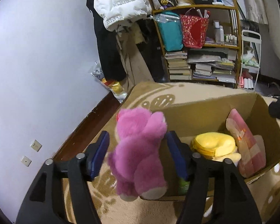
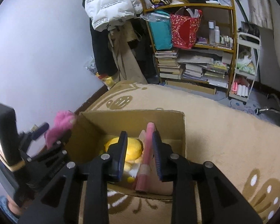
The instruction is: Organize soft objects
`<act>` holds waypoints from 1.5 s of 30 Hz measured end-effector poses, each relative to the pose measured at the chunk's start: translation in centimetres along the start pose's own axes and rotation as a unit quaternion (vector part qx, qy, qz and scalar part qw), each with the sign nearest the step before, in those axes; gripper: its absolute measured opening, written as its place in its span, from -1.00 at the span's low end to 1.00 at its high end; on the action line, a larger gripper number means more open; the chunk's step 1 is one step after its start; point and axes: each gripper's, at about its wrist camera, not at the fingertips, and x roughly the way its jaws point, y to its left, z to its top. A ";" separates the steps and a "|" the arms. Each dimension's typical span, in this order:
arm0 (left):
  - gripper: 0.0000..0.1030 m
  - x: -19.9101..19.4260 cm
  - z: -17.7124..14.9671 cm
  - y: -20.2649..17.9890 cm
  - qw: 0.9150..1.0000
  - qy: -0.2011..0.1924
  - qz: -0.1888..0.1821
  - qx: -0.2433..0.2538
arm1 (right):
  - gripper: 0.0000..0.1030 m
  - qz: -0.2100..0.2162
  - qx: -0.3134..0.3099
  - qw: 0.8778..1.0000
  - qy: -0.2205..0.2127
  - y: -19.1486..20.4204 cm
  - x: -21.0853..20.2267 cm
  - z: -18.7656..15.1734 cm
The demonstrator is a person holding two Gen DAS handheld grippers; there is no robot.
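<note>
Patterned beige blanket (image 2: 214,115), perhaps a bed, cardboard box (image 2: 136,119) on it

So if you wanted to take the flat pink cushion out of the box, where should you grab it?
Probably by its top edge, coming straight down from above. The pink cushion stands on edge in the cardboard box, thin side up, so a tool's two fingers could slide down either flat face. The yellow plush crowds one side and the box wall sits near the other, so a sideways reach looks blocked.
</note>
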 end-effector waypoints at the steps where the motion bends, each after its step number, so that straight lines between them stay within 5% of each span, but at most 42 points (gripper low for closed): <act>1: 0.35 -0.3 0.1 0.3 1.000 -0.003 -0.004 -0.004 | -0.21 -0.001 -0.005 1.000 -0.001 0.2 -0.1 -0.1; 10: 0.85 -2.8 0.6 2.2 0.999 -0.028 -0.020 -0.030 | 0.43 0.003 -0.020 0.999 -0.025 1.1 -2.0 -0.4; 19: 0.95 -5.8 0.1 4.4 0.997 -0.052 -0.031 -0.054 | 1.00 0.000 -0.034 0.998 -0.048 1.4 -4.3 -0.9; 31: 0.95 -7.1 -3.6 7.9 0.996 -0.029 -0.031 -0.074 | 1.00 -0.010 -0.055 0.997 -0.057 1.6 -6.1 -2.9; 45: 0.95 -7.7 -10.9 4.7 0.996 0.019 -0.074 -0.040 | 1.00 0.006 -0.083 0.996 0.013 1.1 -5.7 -11.4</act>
